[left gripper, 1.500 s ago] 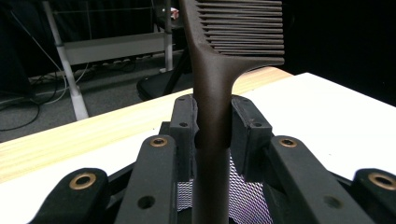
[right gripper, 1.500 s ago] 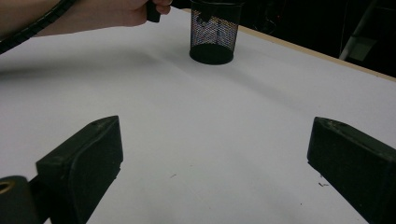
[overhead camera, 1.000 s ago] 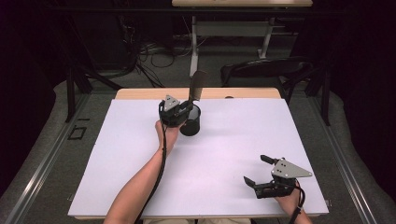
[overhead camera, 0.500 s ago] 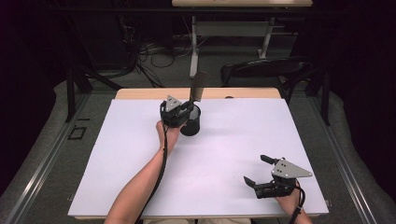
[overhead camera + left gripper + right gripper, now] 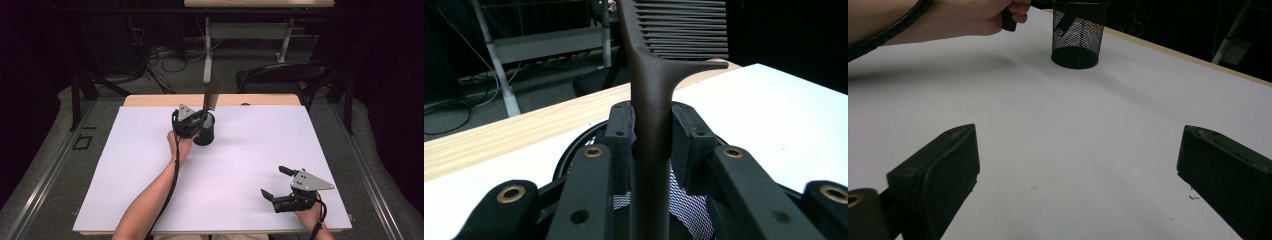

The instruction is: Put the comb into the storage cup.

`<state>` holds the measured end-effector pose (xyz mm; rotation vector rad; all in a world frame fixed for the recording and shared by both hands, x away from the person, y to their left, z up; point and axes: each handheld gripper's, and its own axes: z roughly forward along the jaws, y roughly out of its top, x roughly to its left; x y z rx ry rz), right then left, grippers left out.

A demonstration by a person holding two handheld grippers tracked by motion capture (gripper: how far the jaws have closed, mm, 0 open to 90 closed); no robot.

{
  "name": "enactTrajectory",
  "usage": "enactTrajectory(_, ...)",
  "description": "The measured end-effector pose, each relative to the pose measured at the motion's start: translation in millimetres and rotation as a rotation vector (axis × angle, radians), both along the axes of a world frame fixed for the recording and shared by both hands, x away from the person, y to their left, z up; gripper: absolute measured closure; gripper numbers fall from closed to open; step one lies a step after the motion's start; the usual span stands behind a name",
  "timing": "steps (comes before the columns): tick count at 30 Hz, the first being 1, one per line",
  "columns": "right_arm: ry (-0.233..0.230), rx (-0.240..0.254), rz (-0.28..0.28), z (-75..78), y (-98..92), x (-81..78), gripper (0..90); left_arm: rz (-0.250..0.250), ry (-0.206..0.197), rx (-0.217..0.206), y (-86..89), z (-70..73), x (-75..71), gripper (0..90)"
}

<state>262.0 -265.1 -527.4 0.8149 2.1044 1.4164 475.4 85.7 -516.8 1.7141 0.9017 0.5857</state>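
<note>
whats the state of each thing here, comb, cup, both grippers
comb: upright, handle down in the cup, toothed end sticking out above the rim
mesh cup: standing upright on the white table, open top
left gripper: shut on the comb's handle, right over the cup
right gripper: open, nothing between the jaws, resting near the table's front right corner

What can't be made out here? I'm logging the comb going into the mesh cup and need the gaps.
- Dark plastic comb: left gripper view, top edge cuts its teeth; lower handle hidden behind the left gripper.
- Black wire-mesh cup: right gripper view, rim cut off; in the high view the left gripper covers its opening.
</note>
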Motion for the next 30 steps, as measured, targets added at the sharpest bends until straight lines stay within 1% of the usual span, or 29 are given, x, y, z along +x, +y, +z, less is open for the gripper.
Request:
enactTrajectory(1, -0.002, -0.001, 0.000, 0.1, 0.0, 0.0, 3.2, 0.001, -0.007, 0.002, 0.1, 0.2, -0.9, 71.3)
enactTrajectory(2, -0.002, -0.001, 0.000, 0.1, 0.0, -0.1, 3.2, -0.003, -0.013, -0.005, 0.2, 1.1, -2.0, 67.4)
enactTrajectory(4, 0.000, 0.000, 0.000, 0.0, -0.1, 0.1, 3.2, -0.001, -0.030, -0.010, 0.5, 4.5, -5.3, 55.0)
enactTrajectory(6, -0.001, 0.002, 0.000, -0.3, -0.1, 0.2, 3.2, -0.016, -0.035, -0.023, 1.5, 8.5, -8.3, 46.1)
enactTrajectory(8, 0.000, 0.000, 0.000, 0.0, -0.2, -0.1, 3.2, -0.023, -0.042, -0.016, 3.1, 12.2, -10.7, 38.6)
enactTrajectory(9, -0.003, -0.001, 0.000, 0.1, -0.2, -0.1, 3.2, -0.027, -0.039, -0.012, 4.1, 14.0, -11.7, 36.9)
enactTrajectory(10, -0.002, 0.000, 0.001, 0.1, -0.1, -0.1, 3.2, -0.019, -0.039, -0.004, 4.3, 15.2, -12.4, 30.3)
enactTrajectory(12, -0.001, -0.001, 0.001, 0.1, -0.1, -0.1, 3.2, -0.033, -0.032, 0.001, 6.9, 18.1, -13.8, 25.0)
enactTrajectory(14, 0.001, 0.000, 0.000, 0.0, -0.3, 0.0, 3.2, -0.047, -0.026, 0.016, 9.4, 21.1, -15.9, 18.7)
enactTrajectory(18, -0.001, 0.002, -0.001, -0.3, -0.4, 0.5, 3.2, -0.078, -0.013, 0.043, 13.9, 26.7, -20.5, 14.6)
enactTrajectory(22, 0.001, 0.000, 0.000, -0.2, 0.2, 0.6, 3.2, -0.090, 0.005, 0.077, 18.0, 30.3, -25.3, 11.0)
enactTrajectory(25, -0.004, -0.003, 0.001, 0.3, 0.1, 0.3, 3.2, -0.098, 0.018, 0.089, 22.2, 32.8, -28.5, 8.9)
enactTrajectory(30, 0.000, 0.002, 0.001, -0.2, 0.0, 0.7, 3.2, -0.107, 0.026, 0.116, 28.2, 37.7, -34.5, 6.1)
